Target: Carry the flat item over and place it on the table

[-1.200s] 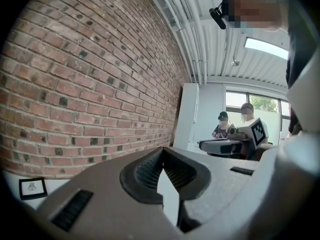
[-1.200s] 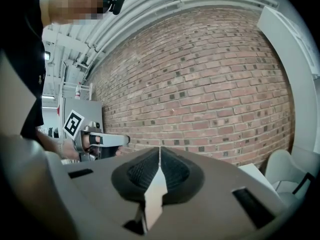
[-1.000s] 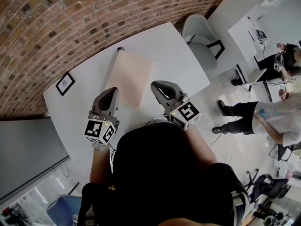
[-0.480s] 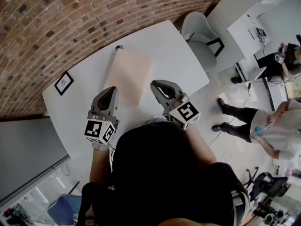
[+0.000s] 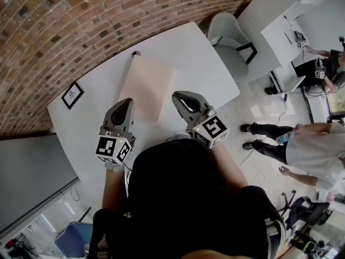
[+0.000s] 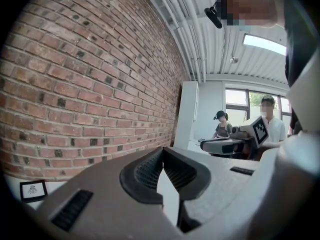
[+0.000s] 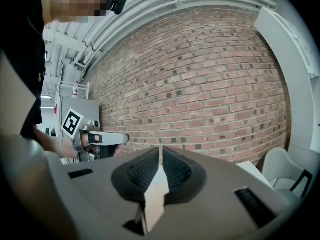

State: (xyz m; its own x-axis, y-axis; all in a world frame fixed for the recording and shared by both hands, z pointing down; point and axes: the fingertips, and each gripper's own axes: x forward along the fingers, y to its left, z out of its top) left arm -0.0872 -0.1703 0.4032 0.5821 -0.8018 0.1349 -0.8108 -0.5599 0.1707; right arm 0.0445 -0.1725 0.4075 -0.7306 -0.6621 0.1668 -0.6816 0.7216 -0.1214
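Observation:
The flat item, a pale beige sheet [image 5: 146, 86], lies flat on the white table [image 5: 199, 63], its far end towards the brick wall. My left gripper [image 5: 125, 104] hovers by the sheet's near left corner, shut and empty. My right gripper [image 5: 179, 97] hangs just right of the sheet's near edge, also shut with nothing in it. In the left gripper view the jaws [image 6: 163, 151] meet tip to tip and point at the wall. The right gripper view shows its jaws [image 7: 160, 151] pressed together the same way. The sheet is hidden in both gripper views.
A small black-framed card [image 5: 74, 95] sits on the table's left part. A small dark object [image 5: 137, 54] lies at the sheet's far corner. A grey chair [image 5: 229, 39] stands at the table's right end. A person [image 5: 307, 150] walks on the floor to the right.
Both grippers have stayed nearly still, shut. The person on the floor at the right has walked on.

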